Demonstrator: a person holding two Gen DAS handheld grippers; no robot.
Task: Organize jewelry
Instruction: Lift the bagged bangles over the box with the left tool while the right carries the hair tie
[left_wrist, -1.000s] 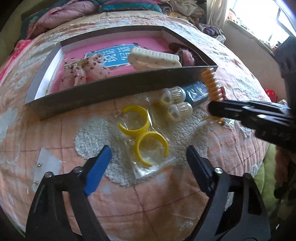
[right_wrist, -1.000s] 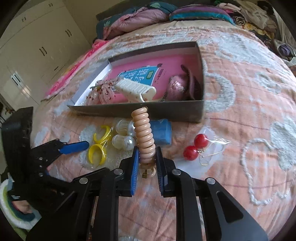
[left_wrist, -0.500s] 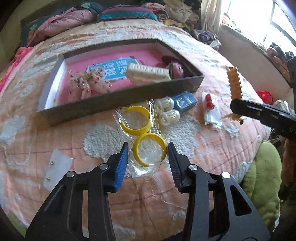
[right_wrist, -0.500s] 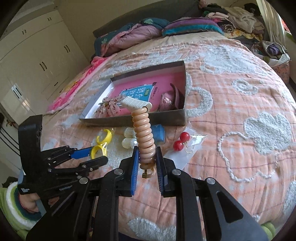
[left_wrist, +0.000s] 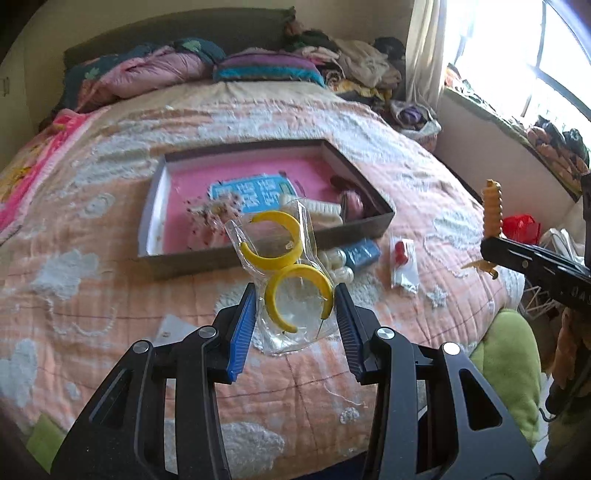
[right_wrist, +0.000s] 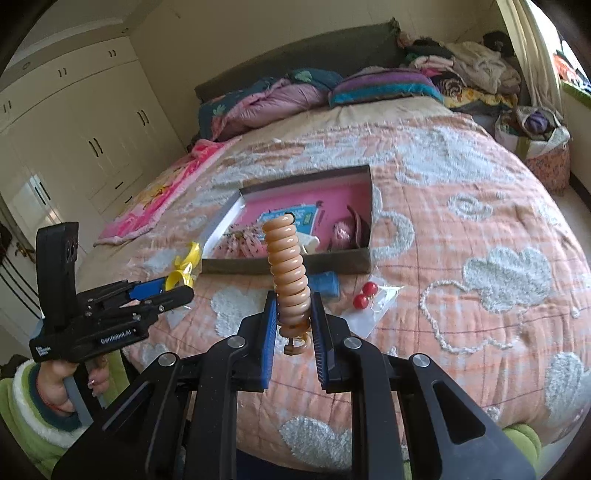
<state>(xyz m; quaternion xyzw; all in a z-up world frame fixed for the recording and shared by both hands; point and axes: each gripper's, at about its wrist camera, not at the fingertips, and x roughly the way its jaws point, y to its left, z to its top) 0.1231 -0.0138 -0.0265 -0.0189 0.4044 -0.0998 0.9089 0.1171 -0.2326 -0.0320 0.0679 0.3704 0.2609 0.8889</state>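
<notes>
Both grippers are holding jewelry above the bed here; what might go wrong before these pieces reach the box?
1. The left gripper pinches only the slick clear bag of yellow hoop earrings; it may slip free.
2. The right gripper grips the spiral hair tie at its bottom end, so the tall coil may sway or snag on the box wall.
3. The box already holds several items; a careless drop might tangle them.
</notes>
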